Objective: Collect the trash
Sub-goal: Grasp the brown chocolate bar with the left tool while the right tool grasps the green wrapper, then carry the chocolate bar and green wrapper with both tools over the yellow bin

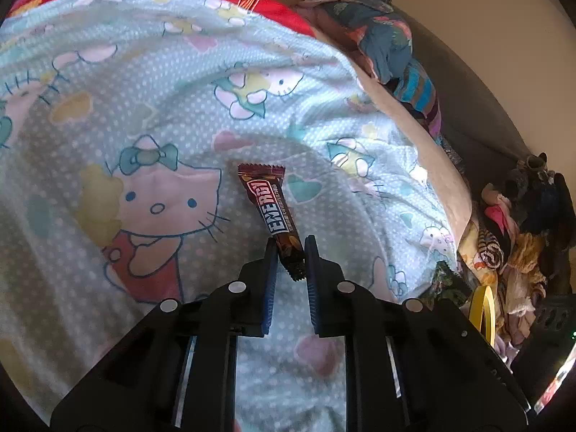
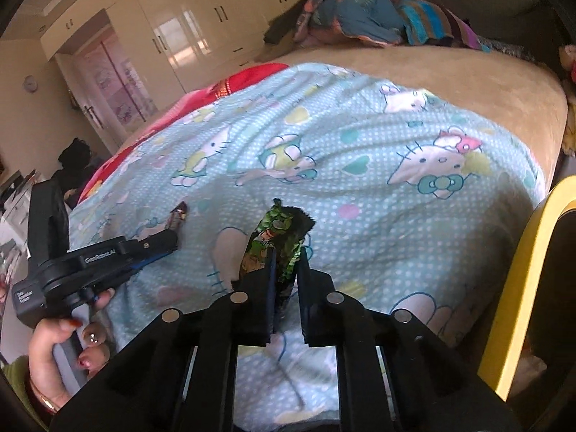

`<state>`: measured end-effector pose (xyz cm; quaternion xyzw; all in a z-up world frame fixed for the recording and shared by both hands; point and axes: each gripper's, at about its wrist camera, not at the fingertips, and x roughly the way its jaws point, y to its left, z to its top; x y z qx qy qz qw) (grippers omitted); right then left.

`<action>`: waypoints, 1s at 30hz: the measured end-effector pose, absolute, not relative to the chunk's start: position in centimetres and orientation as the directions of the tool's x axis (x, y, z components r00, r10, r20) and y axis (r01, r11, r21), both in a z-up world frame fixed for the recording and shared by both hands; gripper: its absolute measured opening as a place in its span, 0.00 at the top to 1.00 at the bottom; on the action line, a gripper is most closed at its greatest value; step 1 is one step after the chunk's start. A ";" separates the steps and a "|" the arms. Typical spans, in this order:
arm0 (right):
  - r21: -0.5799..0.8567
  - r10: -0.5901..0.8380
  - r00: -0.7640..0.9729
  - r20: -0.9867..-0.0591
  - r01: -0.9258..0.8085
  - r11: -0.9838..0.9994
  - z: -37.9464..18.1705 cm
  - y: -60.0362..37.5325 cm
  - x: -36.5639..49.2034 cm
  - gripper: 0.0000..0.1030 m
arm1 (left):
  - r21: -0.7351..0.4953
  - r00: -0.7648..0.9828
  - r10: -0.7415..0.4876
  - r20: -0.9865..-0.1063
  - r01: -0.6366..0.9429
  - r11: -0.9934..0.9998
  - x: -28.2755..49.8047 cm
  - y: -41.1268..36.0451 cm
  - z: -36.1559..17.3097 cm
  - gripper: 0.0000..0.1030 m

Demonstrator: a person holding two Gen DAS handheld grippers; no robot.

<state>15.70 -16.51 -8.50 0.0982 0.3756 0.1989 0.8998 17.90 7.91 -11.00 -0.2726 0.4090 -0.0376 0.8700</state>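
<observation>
A brown snack-bar wrapper lies on the cartoon-print bedsheet. My left gripper is shut on its near end, and the rest of the wrapper reaches away up the sheet. In the right wrist view a green printed wrapper stands up between the fingers of my right gripper, which is shut on it. The left gripper also shows there at the left, held by a hand, with the brown wrapper at its tip.
A yellow bin rim stands at the right by the bed's edge; the rim also shows in the left wrist view. Bunched clothes lie at the head of the bed. A heap of clothes and toys sits beside it. Wardrobes line the far wall.
</observation>
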 end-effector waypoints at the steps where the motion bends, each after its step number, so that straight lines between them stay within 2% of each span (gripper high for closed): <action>1: 0.326 0.434 0.641 -0.633 -0.288 0.901 -8.3 -16.5 15.5 0.92 | -0.502 0.667 -0.287 -0.688 -0.152 0.851 17.7 7.9 -10.7 0.90; 9: 0.330 0.448 0.664 -0.598 -0.305 0.893 -6.6 -17.3 14.2 0.92 | -0.471 0.711 -0.284 -0.643 -0.074 0.879 16.0 6.5 -7.7 0.90; 20: 0.334 0.434 0.703 -0.563 -0.287 0.898 -4.3 -20.0 12.3 0.92 | -0.478 0.735 -0.378 -0.563 0.083 0.875 14.2 2.4 -3.6 0.91; 30: 0.344 0.386 0.750 -0.537 -0.223 0.912 -2.7 -24.4 10.8 0.92 | -0.448 0.728 -0.432 -0.532 0.191 0.873 12.9 -1.2 -1.6 0.91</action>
